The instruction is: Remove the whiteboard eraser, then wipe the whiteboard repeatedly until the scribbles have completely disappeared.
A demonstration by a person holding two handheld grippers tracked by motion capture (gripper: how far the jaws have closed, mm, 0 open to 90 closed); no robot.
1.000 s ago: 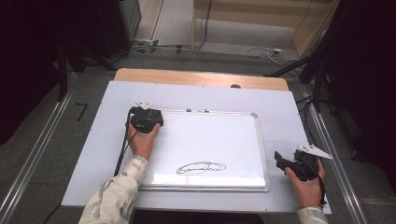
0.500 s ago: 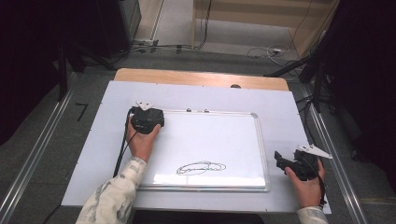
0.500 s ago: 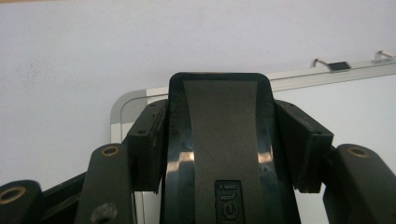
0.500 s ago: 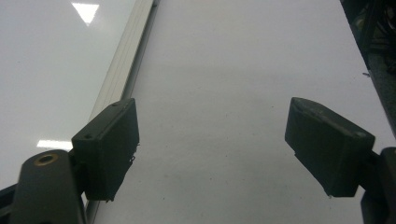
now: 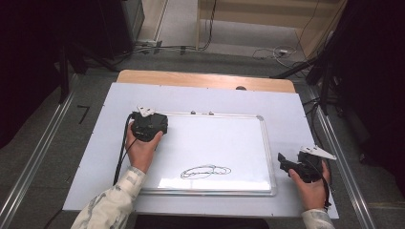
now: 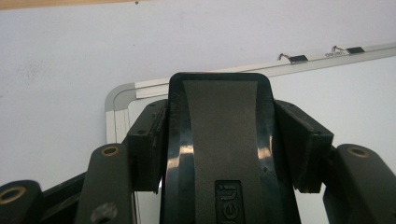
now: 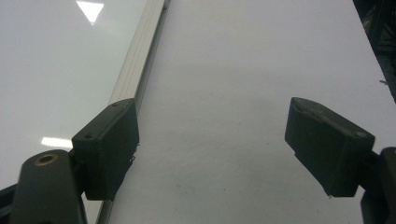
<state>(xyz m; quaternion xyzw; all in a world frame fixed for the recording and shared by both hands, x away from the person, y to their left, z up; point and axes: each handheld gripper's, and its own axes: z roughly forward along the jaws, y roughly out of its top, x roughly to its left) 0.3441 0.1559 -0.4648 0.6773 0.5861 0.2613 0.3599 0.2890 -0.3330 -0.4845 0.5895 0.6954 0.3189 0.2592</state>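
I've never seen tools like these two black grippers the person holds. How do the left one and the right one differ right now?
The left gripper is shut on a black eraser; the right gripper is open, with nothing between its jaws. The left one sits over the whiteboard's top left corner; the right one is beside the board's right edge, over the white table cover. Both are black and hand-held.

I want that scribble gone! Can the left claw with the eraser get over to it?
Probably yes. The left claw grips the eraser at the whiteboard's upper left corner, and only bare board lies between it and the scribble near the bottom edge.
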